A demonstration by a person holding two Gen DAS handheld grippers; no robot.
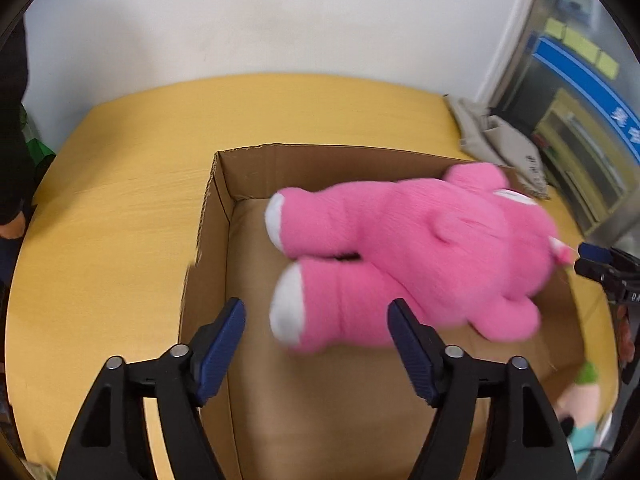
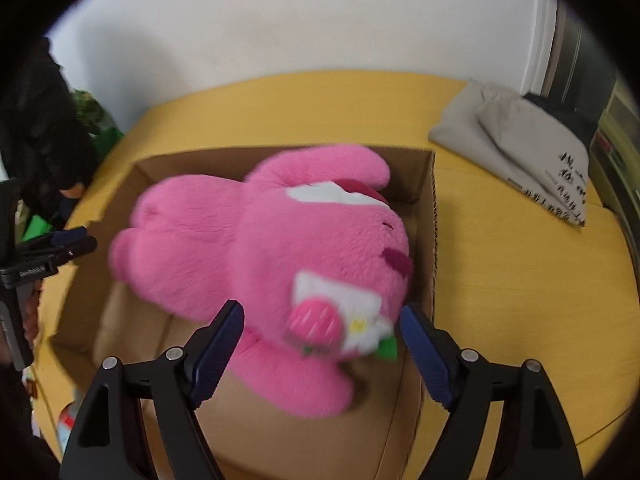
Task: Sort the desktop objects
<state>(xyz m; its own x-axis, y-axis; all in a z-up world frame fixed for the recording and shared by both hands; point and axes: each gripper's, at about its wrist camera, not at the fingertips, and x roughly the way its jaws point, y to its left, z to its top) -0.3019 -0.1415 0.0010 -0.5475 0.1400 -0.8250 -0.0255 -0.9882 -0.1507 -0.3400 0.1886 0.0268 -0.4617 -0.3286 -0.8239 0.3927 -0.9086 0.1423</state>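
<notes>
A pink plush toy with white soles lies blurred in the open cardboard box on the yellow table. My left gripper is open just above the toy's feet, and its blue pads are clear of the plush. In the right wrist view the toy's head, with a strawberry and flower patch, fills the box. My right gripper is open around the head end without pressing on it. The other gripper's fingers show at that view's left edge.
A folded grey cloth lies on the table at the back right. A small doll with a green top sits outside the box's right wall. A person in dark clothing stands at the left. A cabinet stands at the far right.
</notes>
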